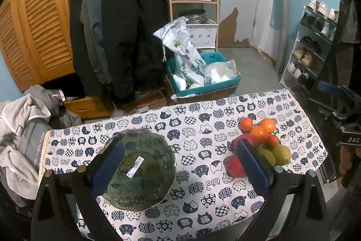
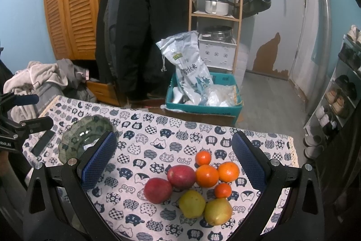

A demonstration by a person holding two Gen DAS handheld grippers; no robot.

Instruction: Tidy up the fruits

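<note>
A green glass plate with a barcode sticker lies on the cat-print tablecloth, under my open left gripper, whose left finger overlaps it. A cluster of fruit sits to the right: two red apples, several oranges and two yellow-green pears. In the right wrist view my right gripper hangs open above this cluster, the fruit lying between and below its blue-padded fingers. The plate lies at the left there. Nothing is held.
A dark flat object lies on the table left of the plate. Beyond the table's far edge stand a teal crate with a rice bag, hanging coats, a wooden shelf and a shoe rack. Clothes pile at left.
</note>
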